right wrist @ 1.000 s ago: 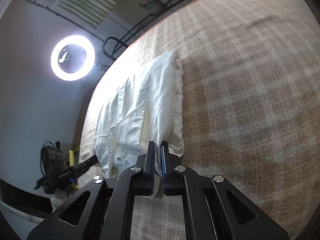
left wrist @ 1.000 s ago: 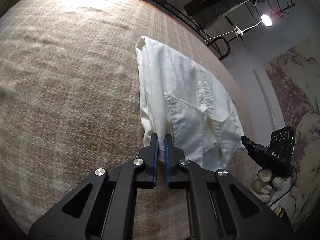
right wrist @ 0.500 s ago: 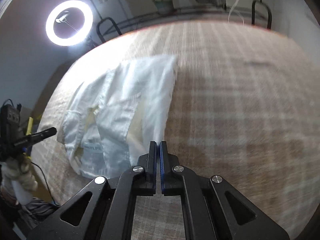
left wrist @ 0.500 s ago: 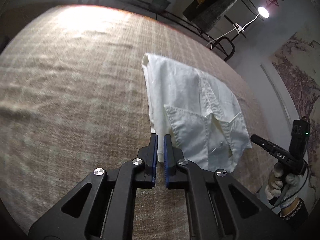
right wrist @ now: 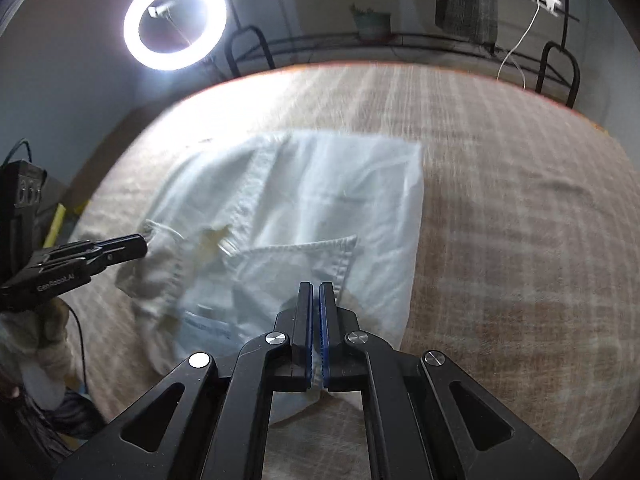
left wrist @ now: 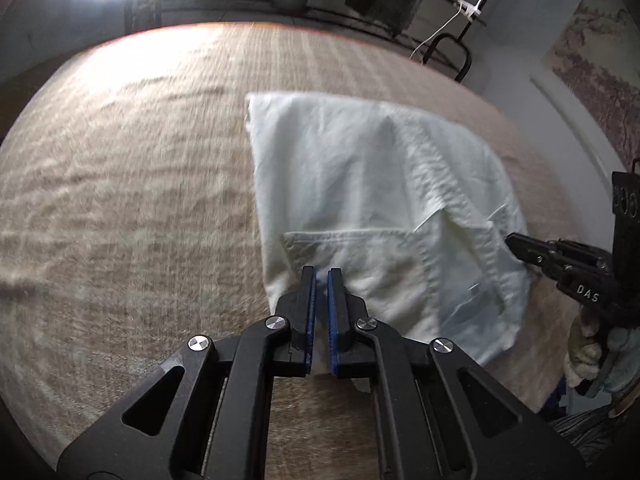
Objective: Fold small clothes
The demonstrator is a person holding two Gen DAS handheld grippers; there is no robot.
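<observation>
1. White cotton, a small garment (left wrist: 372,208) with a stitched pocket and seams, lies partly folded on the plaid blanket (left wrist: 120,200) that carries it, well in from the far edge and toward the side where the ring light (right wrist: 175,20) stands.

2. We hold the left gripper (left wrist: 322,276) pressed together on the near hem of the garment, cloth pinched between its blue pads, so this corner travels with us.

3. We hold the right gripper (right wrist: 315,292) likewise pinched on the near hem at the opposite corner; in the left view its tip meets the garment's edge, gripped by a gloved hand (left wrist: 592,344).

4. We judge both near corners are held at once so the hem stays taut and straight while it is carried across.

5. Our guess is that the fold is midway: the far edge rests flat as an anchor, and the near hem needs laying toward it.

6. Slack between the corners could wrinkle the fold.
</observation>
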